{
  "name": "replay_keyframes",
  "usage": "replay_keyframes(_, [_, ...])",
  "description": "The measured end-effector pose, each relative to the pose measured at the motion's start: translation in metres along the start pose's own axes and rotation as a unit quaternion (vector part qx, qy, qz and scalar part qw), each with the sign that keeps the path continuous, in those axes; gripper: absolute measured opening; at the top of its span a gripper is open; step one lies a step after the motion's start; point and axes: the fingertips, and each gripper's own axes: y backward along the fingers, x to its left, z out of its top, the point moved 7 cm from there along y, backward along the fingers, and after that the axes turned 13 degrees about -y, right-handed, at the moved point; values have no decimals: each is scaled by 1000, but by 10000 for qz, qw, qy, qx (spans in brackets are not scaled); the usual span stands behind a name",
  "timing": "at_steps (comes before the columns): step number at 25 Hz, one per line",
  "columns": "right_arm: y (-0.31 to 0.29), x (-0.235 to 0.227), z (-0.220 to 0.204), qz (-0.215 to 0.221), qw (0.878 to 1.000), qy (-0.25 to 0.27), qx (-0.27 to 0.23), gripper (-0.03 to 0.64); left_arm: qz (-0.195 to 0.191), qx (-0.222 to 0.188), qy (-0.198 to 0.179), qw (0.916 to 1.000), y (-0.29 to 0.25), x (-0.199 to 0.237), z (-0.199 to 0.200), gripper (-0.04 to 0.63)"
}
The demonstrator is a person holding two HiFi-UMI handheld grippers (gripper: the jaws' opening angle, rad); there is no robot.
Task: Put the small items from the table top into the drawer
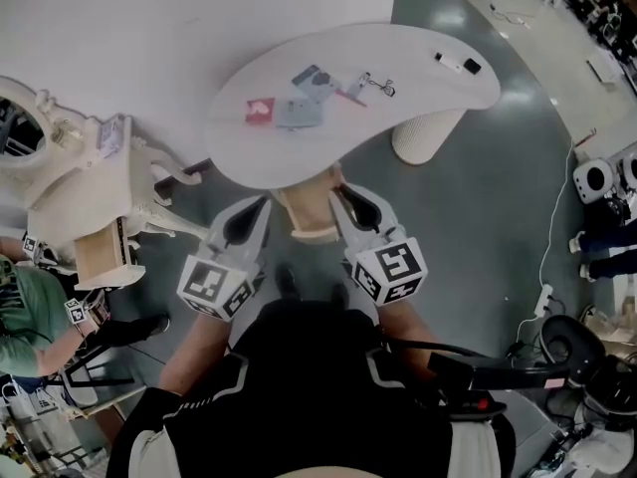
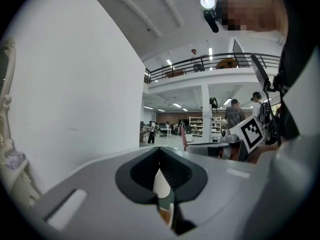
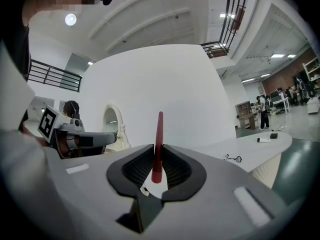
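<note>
Several small items lie on the white curved table (image 1: 418,48): a red piece (image 1: 260,110), grey cards (image 1: 299,114), a small black wire-like thing (image 1: 378,85) and two small things (image 1: 458,64) at the far right end. Both grippers are held close to my body at the table's near edge, pointing up and forward. My left gripper (image 1: 261,203) (image 2: 160,156) is shut, and I see nothing held in it. My right gripper (image 1: 340,193) (image 3: 159,154) is shut on a thin red stick (image 3: 159,134) that stands up past the jaw tips. The wire-like thing (image 3: 233,158) shows beyond it.
A white ornate dresser (image 1: 60,182) stands at the left with an open wooden drawer (image 1: 100,252). A person in a green shirt (image 1: 25,317) is beside it. A beige object (image 1: 314,217) sits between the grippers. The table's ribbed pedestal (image 1: 428,135) and cables are at the right.
</note>
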Motion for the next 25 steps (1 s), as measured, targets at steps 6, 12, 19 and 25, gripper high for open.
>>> replay_keyframes(6, [-32,13,13,-81,9999,111,-75,55,33,-256,15,9997,-5,44,1,0])
replay_keyframes(12, [-61,21,19,-193,9995,250,-79,55,-53,-387,-2,9992,-5,77,-4,0])
replay_keyframes(19, [-88,18,8,-330,9985,340,285,57,-332,-271,16,9991,-10,105,-25,0])
replay_keyframes(25, [-111,2,-17,-461,9934,566,880,57,-559,-100,256,9981,-25,124,-59,0])
